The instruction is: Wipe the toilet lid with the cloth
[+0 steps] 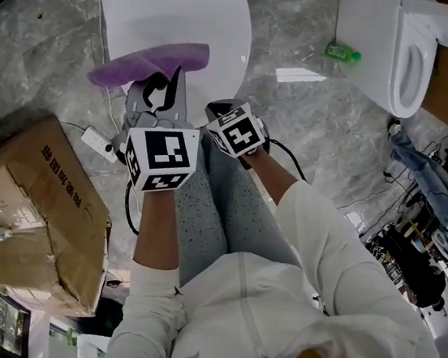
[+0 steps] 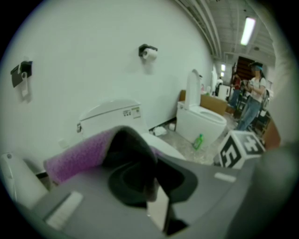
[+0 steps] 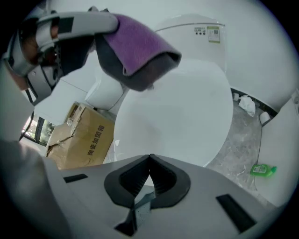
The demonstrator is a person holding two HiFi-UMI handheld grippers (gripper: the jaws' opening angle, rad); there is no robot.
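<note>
The white toilet lid (image 1: 178, 16) is down, at the top middle of the head view, and it fills the right gripper view (image 3: 177, 112). My left gripper (image 1: 158, 80) is shut on a purple cloth (image 1: 149, 63), which it holds spread crosswise above the lid's near edge. In the left gripper view the cloth (image 2: 77, 156) drapes over the jaws and hides their tips. My right gripper (image 1: 219, 111) hangs just right of the left one; its jaws (image 3: 149, 158) are shut with nothing between them. From there the cloth (image 3: 138, 46) shows at the upper left, clear of the lid.
A cardboard box (image 1: 36, 215) stands on the floor at the left, with a power strip (image 1: 98, 143) beside it. A second toilet (image 1: 404, 52) and a green bottle (image 1: 343, 54) are at the right. Cables and clutter lie at the far right, where a person (image 2: 252, 100) stands.
</note>
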